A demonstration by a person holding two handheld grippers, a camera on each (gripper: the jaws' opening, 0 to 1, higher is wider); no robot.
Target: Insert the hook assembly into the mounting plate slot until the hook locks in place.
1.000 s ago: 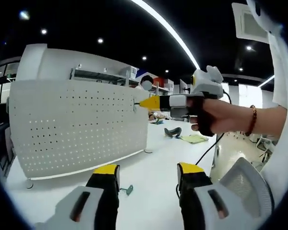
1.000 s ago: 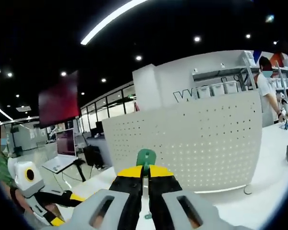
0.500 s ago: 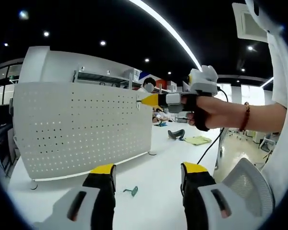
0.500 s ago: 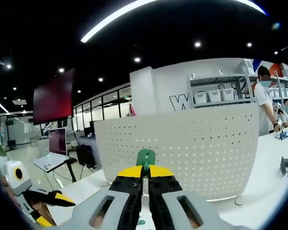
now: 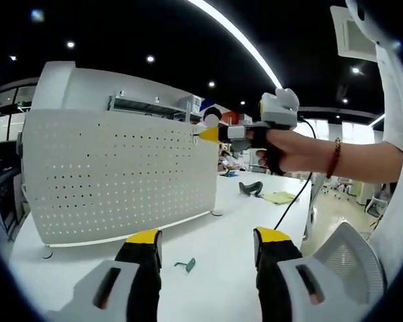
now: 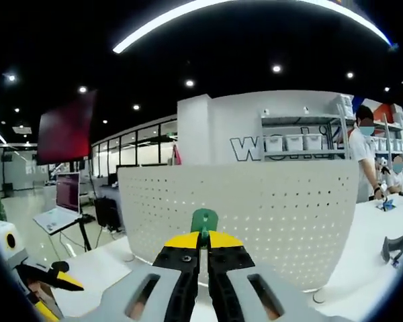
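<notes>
Your right gripper (image 6: 201,249) is clenched on the green hook assembly (image 6: 203,220), which pokes out past its yellow tips toward the white perforated mounting plate (image 6: 255,215). In the left gripper view those tips sit at the plate's upper right edge. Your left gripper (image 5: 205,243) hangs released over the white table (image 5: 215,248).

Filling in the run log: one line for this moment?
right gripper: shut on green hook | at pegboard top edge | left gripper: open | spare hook on table

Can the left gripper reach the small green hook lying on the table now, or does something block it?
Probably yes. The left gripper is open, and the green hook lies on the bare white table just ahead of its jaws, with nothing between.
</notes>
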